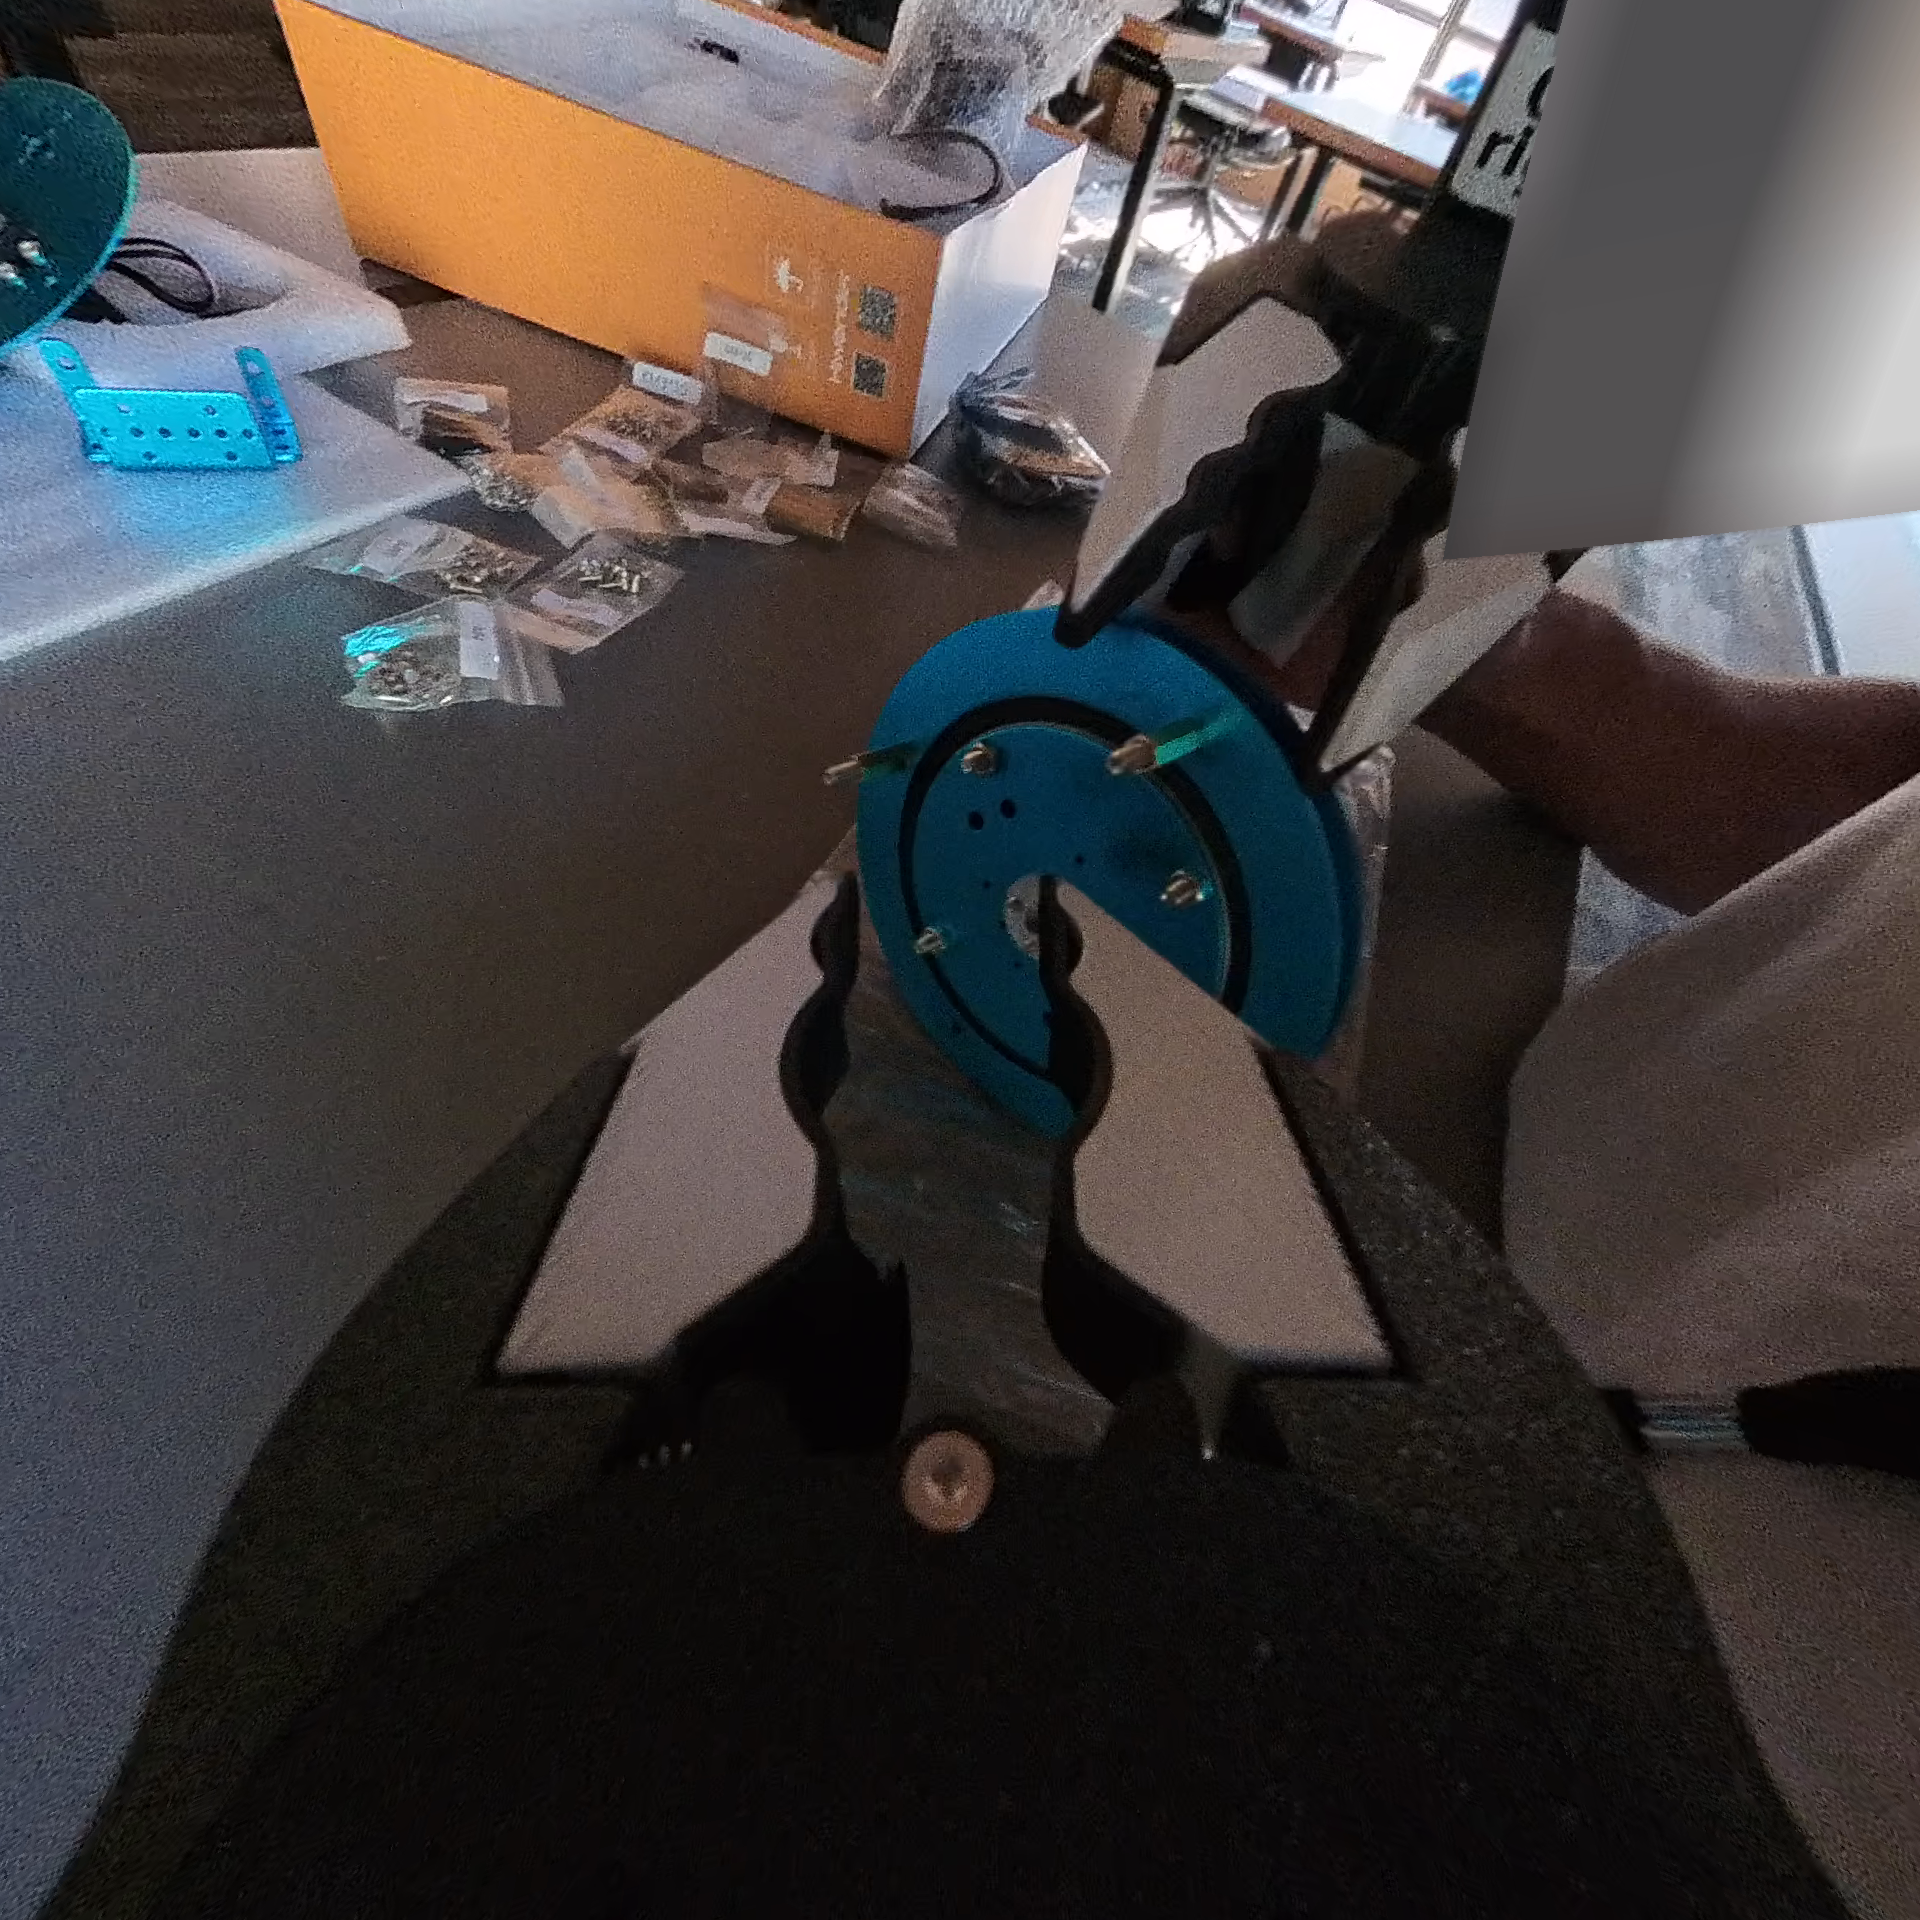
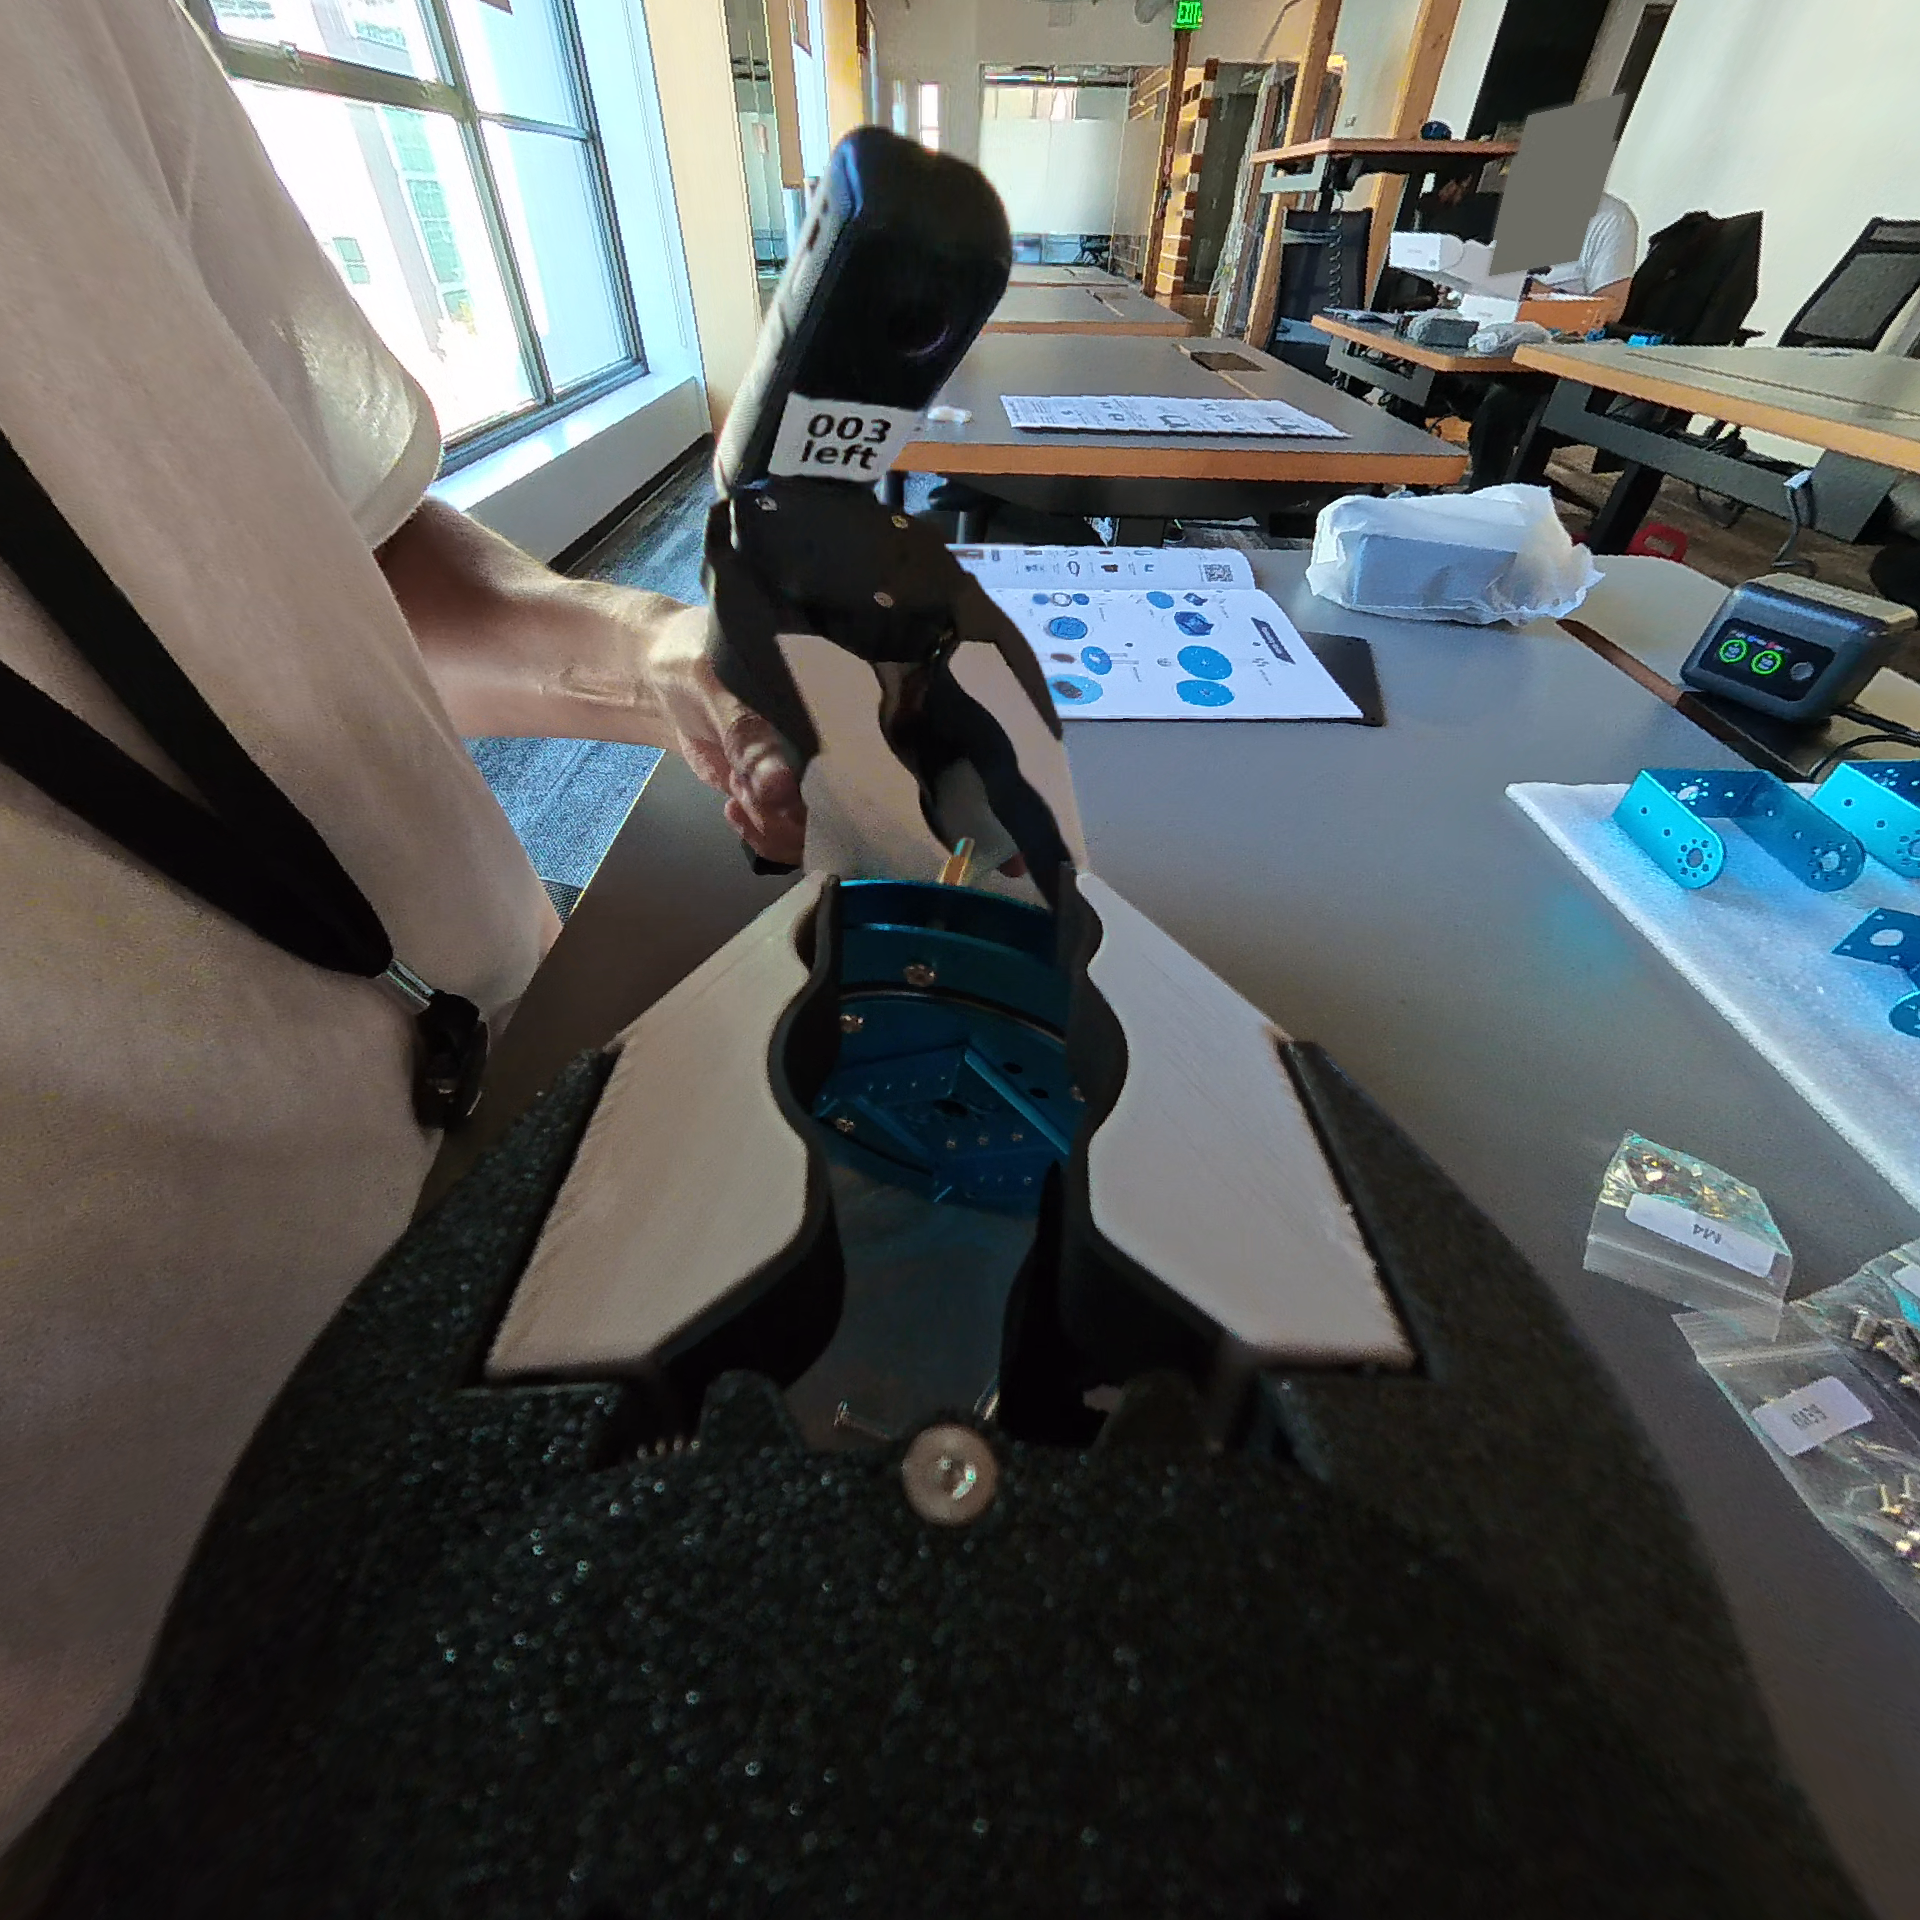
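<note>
Labels (white) on bags.

Disc assembly between both grippers above table; box behind bags; booklet beyond.

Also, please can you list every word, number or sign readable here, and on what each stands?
I do not copy writing; these things bear it:
white label on the black camera
green sign at the ceiling
open booklet on the table
white labels on the small bags
printed marks on the orange box
lit screen on the grey device
</note>
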